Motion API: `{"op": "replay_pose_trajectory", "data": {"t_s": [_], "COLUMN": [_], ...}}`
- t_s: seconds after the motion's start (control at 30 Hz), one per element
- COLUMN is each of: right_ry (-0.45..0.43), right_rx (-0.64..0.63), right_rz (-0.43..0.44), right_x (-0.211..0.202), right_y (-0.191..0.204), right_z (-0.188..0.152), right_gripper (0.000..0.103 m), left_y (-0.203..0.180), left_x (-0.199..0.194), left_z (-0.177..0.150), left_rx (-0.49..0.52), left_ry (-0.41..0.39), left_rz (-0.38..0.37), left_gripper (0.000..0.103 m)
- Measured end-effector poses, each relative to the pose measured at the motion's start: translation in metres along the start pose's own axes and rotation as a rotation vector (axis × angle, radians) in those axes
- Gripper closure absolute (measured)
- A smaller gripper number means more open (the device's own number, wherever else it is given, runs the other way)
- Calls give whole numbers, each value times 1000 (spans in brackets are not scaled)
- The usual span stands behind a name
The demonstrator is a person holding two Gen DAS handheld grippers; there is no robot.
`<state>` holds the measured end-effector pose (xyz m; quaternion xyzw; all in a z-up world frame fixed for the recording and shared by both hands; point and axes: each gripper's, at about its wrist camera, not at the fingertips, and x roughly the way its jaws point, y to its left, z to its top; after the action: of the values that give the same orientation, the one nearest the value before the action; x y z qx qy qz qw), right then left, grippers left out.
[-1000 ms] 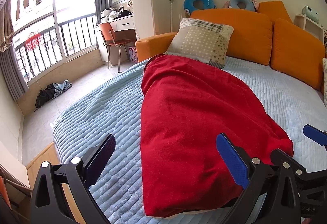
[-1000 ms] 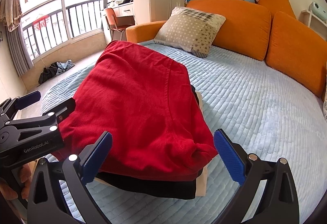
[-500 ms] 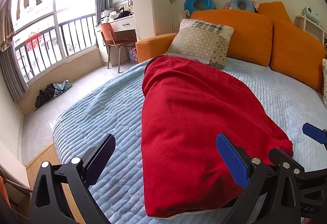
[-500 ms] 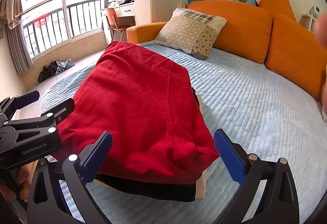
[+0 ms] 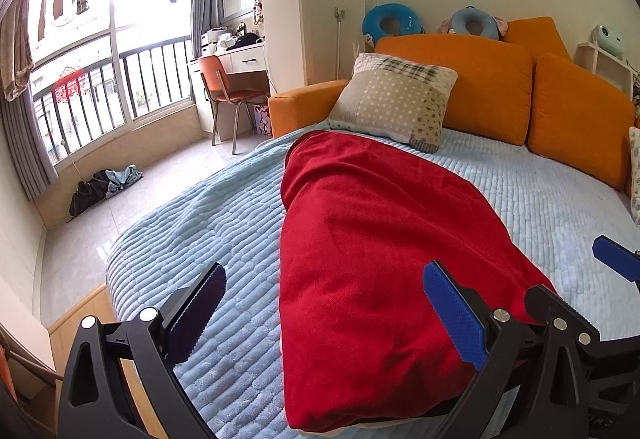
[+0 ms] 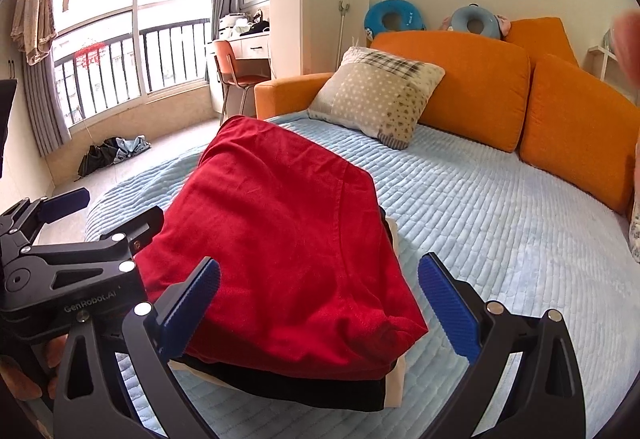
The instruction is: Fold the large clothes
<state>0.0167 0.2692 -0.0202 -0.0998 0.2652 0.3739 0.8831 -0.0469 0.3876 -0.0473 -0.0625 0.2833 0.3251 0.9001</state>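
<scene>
The folded red garment [image 5: 372, 263] lay on the bed [image 5: 192, 239], long axis running away toward the pillow [image 5: 396, 99], its near edge directly ahead of both spread, empty grippers: left gripper [image 5: 332, 315], right gripper [image 6: 320, 307].

The red cloth [image 6: 288, 239] sits in a pile at 12 o'clock, right in front of both grippers, on the blue bed [image 6: 500, 223]. From 1 to 3 o'clock the bed is bare, so a gripper can pass there. At 9 o'clock the left gripper [image 6: 68, 223] is in the way. Far off at 12 o'clock a pillow [image 6: 376, 95] and orange cushions [image 6: 464, 79] block the way.
</scene>
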Motion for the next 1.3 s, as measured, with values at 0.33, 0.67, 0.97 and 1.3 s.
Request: {"op": "replay_pose_trajectory", "data": {"t_s": [0.33, 0.67, 0.97, 1.3], "right_ry": [-8, -6, 9, 1], "right_rx": [3, -7, -15, -16], "right_rz": [-20, -20, -17, -21], "right_x": [-2, -2, 2, 0], "right_y": [-5, -4, 0, 2], "right_z": [2, 3, -1, 0], "right_gripper": [5, 5, 5, 5], "left_y": [-2, -1, 4, 3], "left_x": [0, 3, 0, 3], "left_z": [0, 1, -3, 1], "left_rx": [8, 9, -11, -14], "left_ry": [1, -4, -30, 0], "left_rz": [6, 9, 9, 8], "left_gripper": [3, 3, 4, 3]}}
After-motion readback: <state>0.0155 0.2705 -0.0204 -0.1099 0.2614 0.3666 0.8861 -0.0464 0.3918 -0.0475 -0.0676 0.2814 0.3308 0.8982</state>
